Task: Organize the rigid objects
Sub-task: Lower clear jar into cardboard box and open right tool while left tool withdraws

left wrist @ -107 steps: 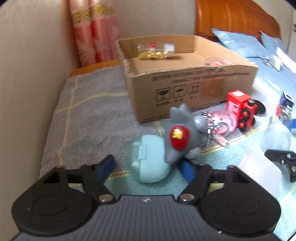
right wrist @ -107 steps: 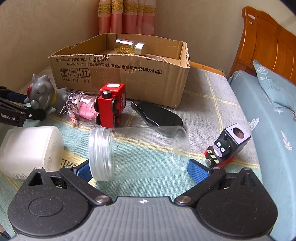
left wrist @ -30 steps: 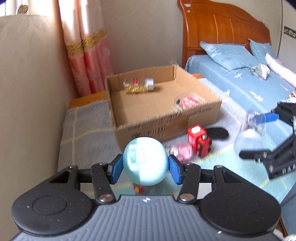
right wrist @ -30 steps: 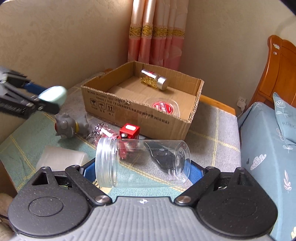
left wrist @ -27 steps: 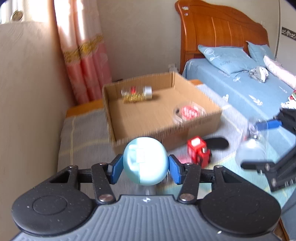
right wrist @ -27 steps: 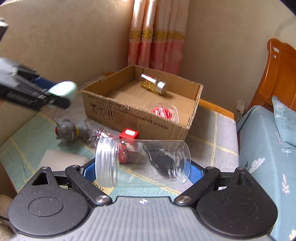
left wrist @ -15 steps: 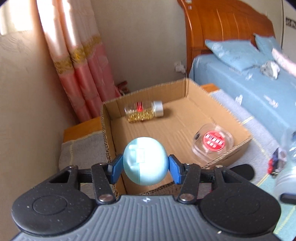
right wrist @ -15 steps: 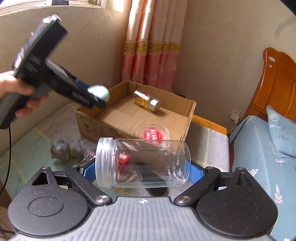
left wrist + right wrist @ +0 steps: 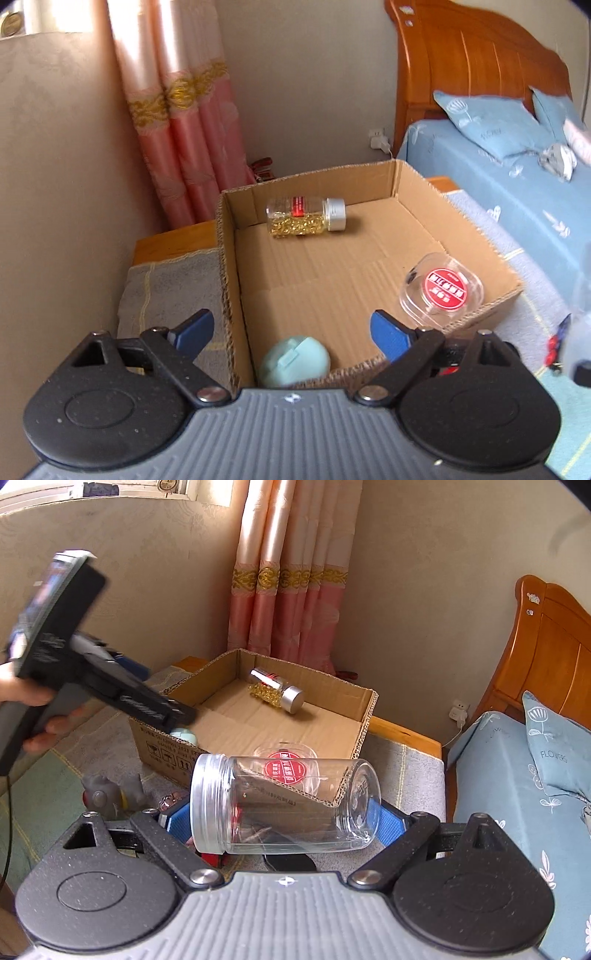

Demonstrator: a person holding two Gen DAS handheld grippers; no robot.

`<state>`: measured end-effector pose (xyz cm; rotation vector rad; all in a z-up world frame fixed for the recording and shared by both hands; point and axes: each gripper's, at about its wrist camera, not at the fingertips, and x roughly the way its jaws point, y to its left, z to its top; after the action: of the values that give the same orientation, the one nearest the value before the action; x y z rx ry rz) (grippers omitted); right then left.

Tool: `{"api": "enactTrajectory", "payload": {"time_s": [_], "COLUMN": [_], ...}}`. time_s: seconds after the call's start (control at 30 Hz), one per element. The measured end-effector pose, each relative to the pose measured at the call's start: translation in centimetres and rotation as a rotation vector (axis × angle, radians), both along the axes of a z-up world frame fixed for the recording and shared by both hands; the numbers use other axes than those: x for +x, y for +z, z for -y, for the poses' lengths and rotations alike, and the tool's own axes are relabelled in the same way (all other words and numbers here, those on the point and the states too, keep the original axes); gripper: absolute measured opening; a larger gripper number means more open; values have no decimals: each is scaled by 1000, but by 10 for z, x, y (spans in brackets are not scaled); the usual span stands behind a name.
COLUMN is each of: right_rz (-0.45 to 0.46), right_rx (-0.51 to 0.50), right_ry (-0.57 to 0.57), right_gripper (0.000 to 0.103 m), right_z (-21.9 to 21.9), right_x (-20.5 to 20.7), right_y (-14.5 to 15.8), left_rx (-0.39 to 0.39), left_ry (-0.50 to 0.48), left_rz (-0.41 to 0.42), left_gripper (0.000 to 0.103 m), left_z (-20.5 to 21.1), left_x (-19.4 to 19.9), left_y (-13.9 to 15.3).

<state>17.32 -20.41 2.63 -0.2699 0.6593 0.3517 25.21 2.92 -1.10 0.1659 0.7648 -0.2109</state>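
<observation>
Inside cardboard box (image 9: pixel 480 306): teal case (image 9: pixel 294 361), bottle (image 9: pixel 306 218).

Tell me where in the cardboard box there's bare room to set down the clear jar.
Bare cardboard floor lies mid-box, between the gold-bead bottle at the back wall, the red-labelled clear case at the right wall, and the pale blue ball in the near corner. The box's back right corner is bare too. Crowded: the near corner under the opening left gripper.
</observation>
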Motion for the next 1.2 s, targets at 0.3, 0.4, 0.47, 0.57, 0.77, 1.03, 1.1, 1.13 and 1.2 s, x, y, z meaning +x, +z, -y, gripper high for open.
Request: {"api": "enactTrajectory", "payload": {"time_s": [0.3,0.4,0.47,0.57,0.77,1.03,1.1,1.13,1.2], "right_rz": [-10,-18,-20,-27,-49,-88,-105,-111,-118], "right_rx": [21,29,24,18,1,-26,-34,-38,-51], "right_ry": [4,-5,-10,-20,-55,-61,-54,-53,-60], "right_gripper": [96,96,96,96,96,96,96,96,96], "right_z": [-3,-5,-8,-11,-21,-45,-49,-51,-55], "right_x": [22,38,49,69,110,150,157,161,169], "right_y": [11,15,17,19,24,17,12,9,6], "left_rx": [-70,-65,-57,-56,-95,-88,-78,-70,-63], "left_ry": [54,79,98,123,161,174,177,179,178], "left_rz": [58,92,103,104,119,115,113,117,129], "left_gripper": [97,97,102,102,102,102,102,102,102], "left_z": [-13,-15,-18,-25,-38,-40,-39,-39,-39], "left_x": [-49,-66,-73,-81,-92,-100,-102,-104,-109], "left_y": [12,13,12,11,11,5,5,6,8]}}
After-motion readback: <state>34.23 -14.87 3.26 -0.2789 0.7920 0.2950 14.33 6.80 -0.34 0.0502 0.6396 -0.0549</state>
